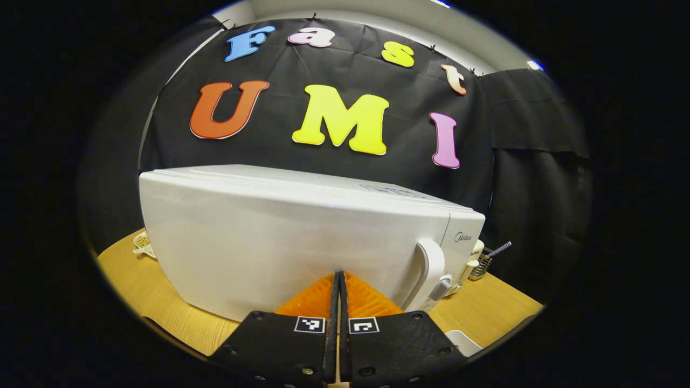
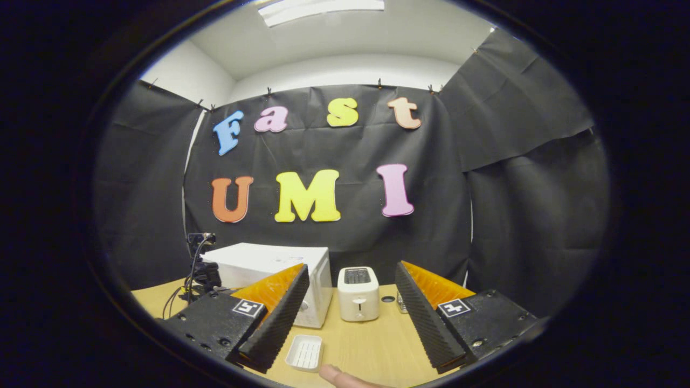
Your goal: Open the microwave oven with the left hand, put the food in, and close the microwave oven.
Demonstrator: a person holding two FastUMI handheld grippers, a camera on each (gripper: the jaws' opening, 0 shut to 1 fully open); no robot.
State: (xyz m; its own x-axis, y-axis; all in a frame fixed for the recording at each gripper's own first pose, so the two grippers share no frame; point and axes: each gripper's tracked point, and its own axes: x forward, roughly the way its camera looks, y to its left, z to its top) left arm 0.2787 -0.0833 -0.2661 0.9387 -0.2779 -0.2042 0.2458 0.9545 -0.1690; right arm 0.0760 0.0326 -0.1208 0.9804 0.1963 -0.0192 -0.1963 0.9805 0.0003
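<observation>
While my left hand-held gripper (image 1: 338,302) sat pressed together, its ribbed fingers (image 1: 315,296) meeting in a thin seam, it pointed at the microwave (image 1: 302,237), a smooth white box with rounded edges standing on the pale wood-grain worktop (image 1: 156,293). Its door looked closed, and the curved white handle (image 1: 428,269) rose just right of my fingertips, apart from them. A small dish (image 1: 143,243) of something grainy peeked out by the oven's left corner.

My right hand-held gripper (image 2: 350,315) was spread wide, holding nothing, its finger faces ridged like a file. Between them, in the right gripper view, I saw the microwave (image 2: 269,269) to the left and a boxy white toaster (image 2: 358,293) with rounded corners just beside it. A shallow white rectangular tray (image 2: 304,353) with a ribbed floor lay on the worktop nearer me, and a fingertip (image 2: 337,375) showed at the bottom edge. I could not make out any food on the tray.
</observation>
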